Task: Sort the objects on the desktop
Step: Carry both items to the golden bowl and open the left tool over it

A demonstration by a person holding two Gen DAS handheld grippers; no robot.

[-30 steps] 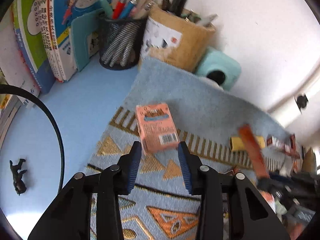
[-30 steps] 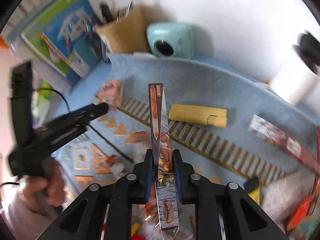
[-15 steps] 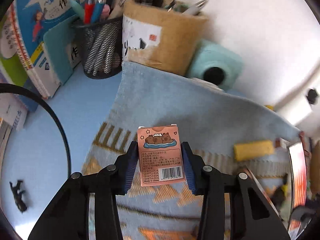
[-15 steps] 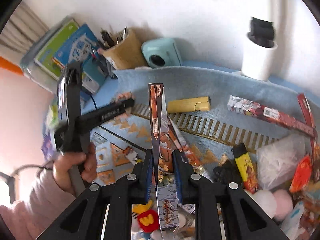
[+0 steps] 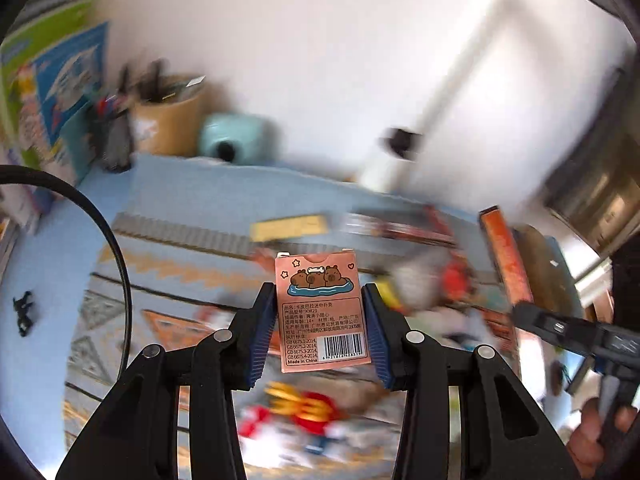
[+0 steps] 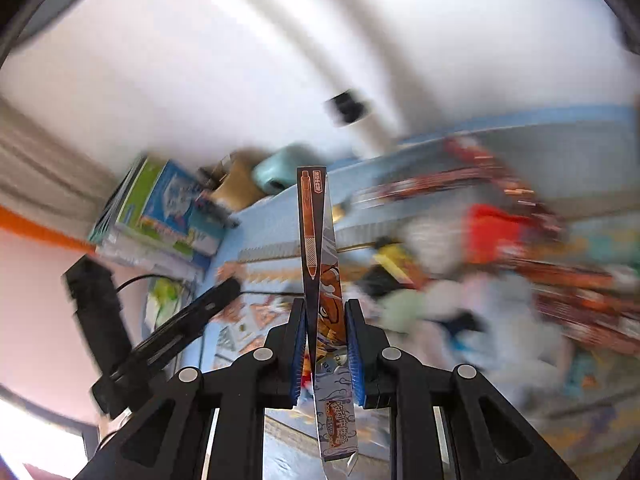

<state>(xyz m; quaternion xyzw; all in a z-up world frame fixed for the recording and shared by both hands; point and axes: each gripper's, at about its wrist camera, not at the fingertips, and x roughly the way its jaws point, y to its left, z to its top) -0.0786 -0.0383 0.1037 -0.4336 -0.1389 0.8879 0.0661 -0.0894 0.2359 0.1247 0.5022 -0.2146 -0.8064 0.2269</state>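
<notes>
The left gripper [image 5: 320,320] pinches a small pink card box [image 5: 322,308] by its two long side edges, the box lifted clear of the patterned mat [image 5: 168,264] with its printed back and barcode facing the camera and its long axis running straight out along the fingers. The right gripper [image 6: 326,340] is pressed together on a long, narrow pen package [image 6: 316,256], held edge-on so that it stands like a blade between the blue pads, its long axis also running forward and its tail sticking back past the jaws. Both views are smeared by motion, so the clutter on the tabletop [image 5: 48,280] reads only roughly: a yellow bar [image 5: 288,228] on the mat, a heap of red and white items nearer the camera, a brown pen holder [image 5: 168,128] and a mint-green camera [image 5: 232,140] against the wall, books [image 5: 52,92] at the far left.

Both items appear to be in carry, neither yet set down. The relation that matters is that the pen holder and books lie ahead and to the left of the left gripper, whereas the right gripper sees them further off to its left, so the left hand is probably the nearer one to that corner. Where each item belongs cannot be told from here.
</notes>
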